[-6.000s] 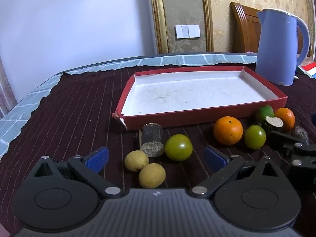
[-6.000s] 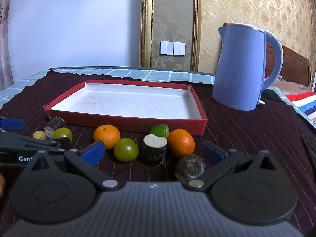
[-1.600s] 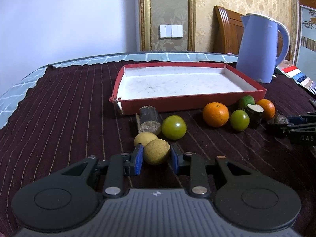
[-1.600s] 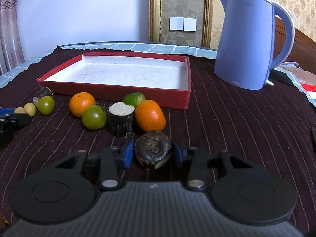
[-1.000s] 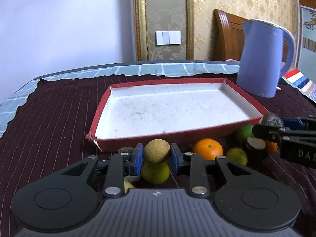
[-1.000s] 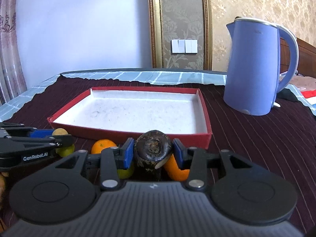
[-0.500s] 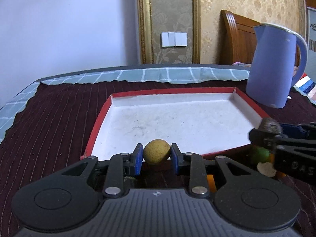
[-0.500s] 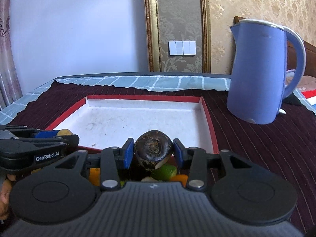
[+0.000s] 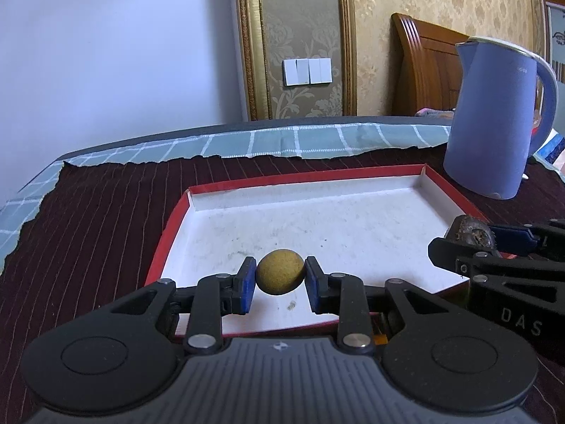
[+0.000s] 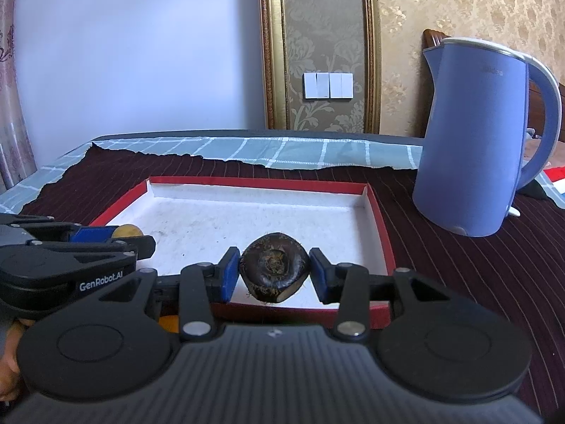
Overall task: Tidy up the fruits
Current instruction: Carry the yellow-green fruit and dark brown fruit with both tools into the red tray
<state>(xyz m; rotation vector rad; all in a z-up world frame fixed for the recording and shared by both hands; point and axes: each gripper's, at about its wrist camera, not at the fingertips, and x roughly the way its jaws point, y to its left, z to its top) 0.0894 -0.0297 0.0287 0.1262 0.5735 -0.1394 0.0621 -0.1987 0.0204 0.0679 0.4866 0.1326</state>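
My left gripper is shut on a small round tan fruit, held just over the near left part of the red tray with its white floor. My right gripper is shut on a dark brown, rough round fruit, above the tray's near right part. Each gripper shows in the other's view: the right one with its dark fruit at the tray's right edge, the left one with its tan fruit at the left edge. A sliver of an orange peeks out below the tray; the other fruits are hidden.
A tall blue electric kettle stands on the dark striped cloth right of the tray. A checked teal cloth covers the table's far edge. A wooden headboard and wall switches lie behind.
Both grippers have carried their fruits forward from above the row of fruit to over the tray's near edge. The fruit row has dropped out of sight beneath them.
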